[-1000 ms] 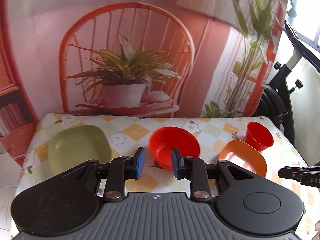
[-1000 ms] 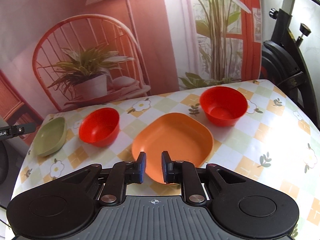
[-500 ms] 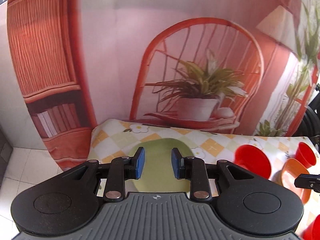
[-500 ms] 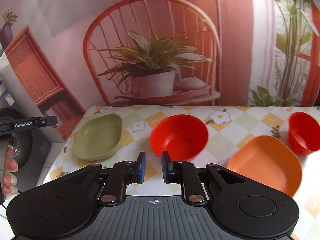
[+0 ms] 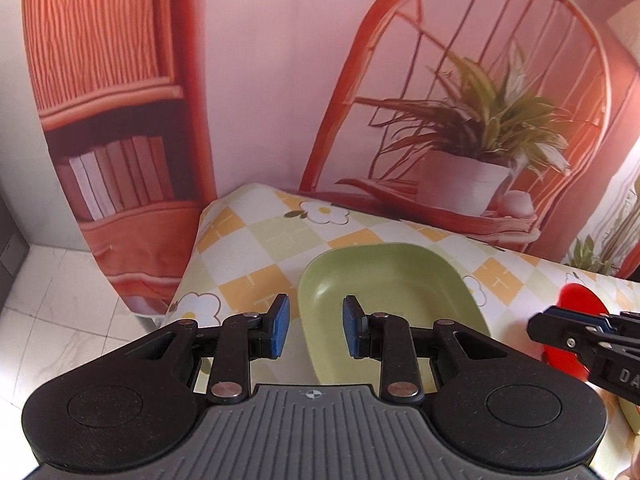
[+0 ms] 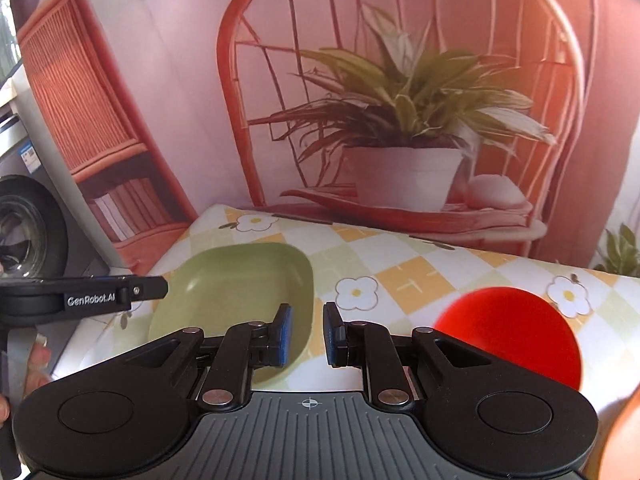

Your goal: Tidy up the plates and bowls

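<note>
Your left gripper, jaws parted and empty, straddles the green plate near the table edge; a glancing close could push it off, while your right gripper hangs narrowly open, empty.

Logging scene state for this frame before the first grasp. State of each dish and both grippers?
Square green plastic plate: upright on the checked tablecloth, empty, not gripped.
Round red plastic bowl: upright on the tablecloth, right of the plate; contents not visible.
Left gripper: open, empty, its fingers either side of the plate's near-left rim.
Right gripper: open, empty, over the plate's near-right corner.
</note>
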The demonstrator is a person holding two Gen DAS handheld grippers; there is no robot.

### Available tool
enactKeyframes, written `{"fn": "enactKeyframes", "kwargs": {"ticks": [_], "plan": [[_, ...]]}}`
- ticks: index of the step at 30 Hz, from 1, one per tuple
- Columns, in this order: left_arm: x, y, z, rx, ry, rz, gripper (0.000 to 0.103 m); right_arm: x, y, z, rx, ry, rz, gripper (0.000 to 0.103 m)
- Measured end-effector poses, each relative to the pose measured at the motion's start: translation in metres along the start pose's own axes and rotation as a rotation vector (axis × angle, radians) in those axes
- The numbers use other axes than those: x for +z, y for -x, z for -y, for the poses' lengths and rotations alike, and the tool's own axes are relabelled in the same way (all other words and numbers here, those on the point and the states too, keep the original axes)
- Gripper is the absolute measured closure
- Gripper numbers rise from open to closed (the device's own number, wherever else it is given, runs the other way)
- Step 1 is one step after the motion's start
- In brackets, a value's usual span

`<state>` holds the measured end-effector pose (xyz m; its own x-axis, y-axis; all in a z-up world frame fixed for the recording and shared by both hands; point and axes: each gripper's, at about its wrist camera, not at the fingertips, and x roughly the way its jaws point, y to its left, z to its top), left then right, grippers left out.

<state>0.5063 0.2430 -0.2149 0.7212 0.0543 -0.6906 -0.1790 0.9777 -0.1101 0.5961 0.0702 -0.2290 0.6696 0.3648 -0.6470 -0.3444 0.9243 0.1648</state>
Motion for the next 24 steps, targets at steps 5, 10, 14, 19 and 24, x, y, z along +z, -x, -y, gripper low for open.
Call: {"fn": "enactKeyframes", "kwargs": {"ticks": [5, 10, 14, 19, 24], "plan": [[-0.006, -0.019, -0.005, 0.006, 0.022, -0.03, 0.073, 0.0, -0.032, 0.0, -0.023, 0.013, -0.029, 0.086], [-0.01, -0.031, -0.006, 0.004, 0.024, -0.051, 0.073, -0.003, -0.049, 0.0, -0.027, 0.017, -0.054, 0.087], [-0.014, -0.034, -0.004, -0.008, 0.029, -0.064, 0.073, -0.007, -0.051, -0.001, -0.005, 0.021, -0.065, 0.092], [-0.018, -0.033, 0.002, -0.008, 0.005, -0.085, 0.078, -0.011, -0.045, -0.004, -0.007, 0.034, -0.077, 0.098], [-0.02, -0.023, 0.005, 0.002, -0.001, -0.094, 0.081, -0.018, -0.027, 0.001, 0.031, -0.004, -0.083, 0.098]]}}
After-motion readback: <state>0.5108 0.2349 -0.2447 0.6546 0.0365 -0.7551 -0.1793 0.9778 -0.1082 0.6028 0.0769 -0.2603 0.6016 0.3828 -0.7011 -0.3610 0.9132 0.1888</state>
